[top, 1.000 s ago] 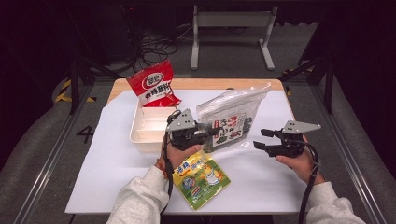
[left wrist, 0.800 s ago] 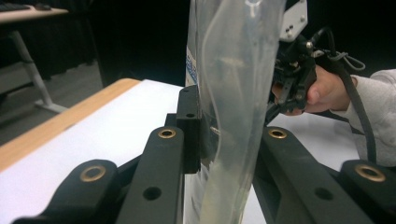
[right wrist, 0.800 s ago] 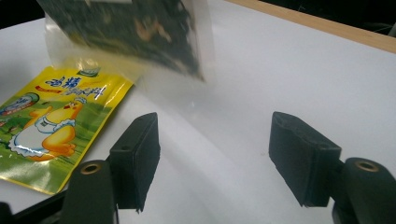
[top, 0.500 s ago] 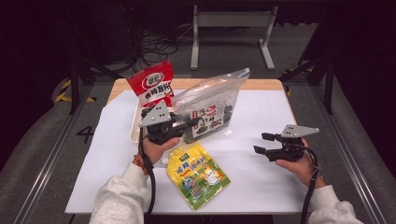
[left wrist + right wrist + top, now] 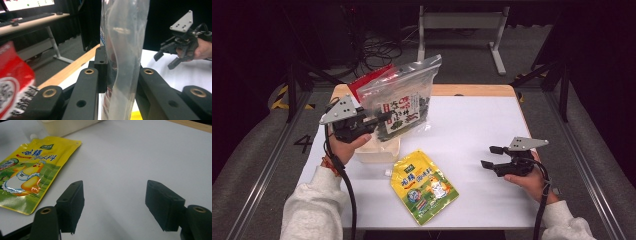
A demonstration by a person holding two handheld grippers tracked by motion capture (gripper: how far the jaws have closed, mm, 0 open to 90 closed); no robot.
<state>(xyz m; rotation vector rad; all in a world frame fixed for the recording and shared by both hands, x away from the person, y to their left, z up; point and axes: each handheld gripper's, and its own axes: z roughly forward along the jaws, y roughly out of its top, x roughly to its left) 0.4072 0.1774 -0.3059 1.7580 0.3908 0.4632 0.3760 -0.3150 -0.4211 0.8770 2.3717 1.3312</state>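
My left gripper [image 5: 384, 117] is shut on the edge of a clear zip bag [image 5: 404, 102] of dark dried food, holding it upright in the air over the cream tray [image 5: 377, 152]. In the left gripper view the bag [image 5: 125, 50] is pinched between the two black jaws. A yellow pouch [image 5: 424, 186] with a cartoon chicken lies flat on the white table [image 5: 472, 125], in front of the tray. My right gripper [image 5: 492, 156] hovers low over the table's right side, open, with nothing between its jaws [image 5: 115, 200]; the yellow pouch [image 5: 32, 170] lies off to its left.
A red snack packet [image 5: 367, 82] stands behind the lifted bag at the table's far left, and its edge [image 5: 12, 82] is close beside my left gripper. The table's wooden rim runs along the far edge. A metal stand and cables are on the floor beyond.
My left hand has carried the clear bag to the left and upward, from beside the tray's right end to above its left part. The right hand has stayed put.
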